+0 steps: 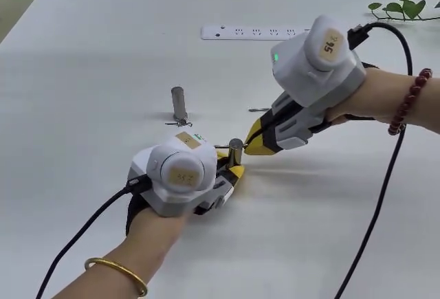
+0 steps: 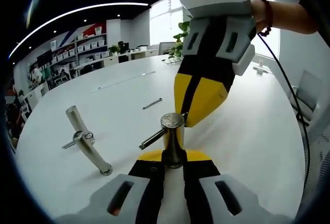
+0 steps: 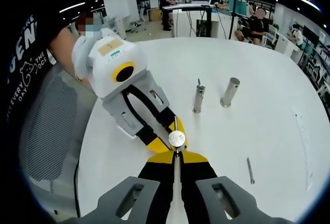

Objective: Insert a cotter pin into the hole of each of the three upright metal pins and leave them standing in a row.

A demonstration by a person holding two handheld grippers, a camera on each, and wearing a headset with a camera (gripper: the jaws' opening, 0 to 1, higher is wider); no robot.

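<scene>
Steel-grey and stubby, the cylindrical metal pin (image 2: 172, 131) stands upright on the white counter (image 1: 103, 51). Its lower part is clamped between the yellow-tipped jaws of the left gripper (image 2: 172, 158), which lies low on the surface. A thin silver cotter pin (image 2: 151, 139) runs crosswise through the hole near the top of the metal pin, with one end poking out on the side away from the right gripper (image 3: 177, 154). That gripper slants in from the opposite side, its jaws pinched together on the cotter pin's other end, right up against the metal pin. Just beyond the left gripper stand two more upright steel cylinders. The nearer cylinder (image 3: 198, 98) carries a second cotter pin (image 2: 77, 140) across its top, and the farther cylinder (image 3: 229, 91) stands close beside it. A loose cotter pin (image 1: 259, 110) lies flat on the counter behind the right gripper, apart from the rest. Well back sits a long white power strip (image 1: 254, 32), and green plant leaves (image 1: 405, 3) trail over the counter's far corner.
</scene>
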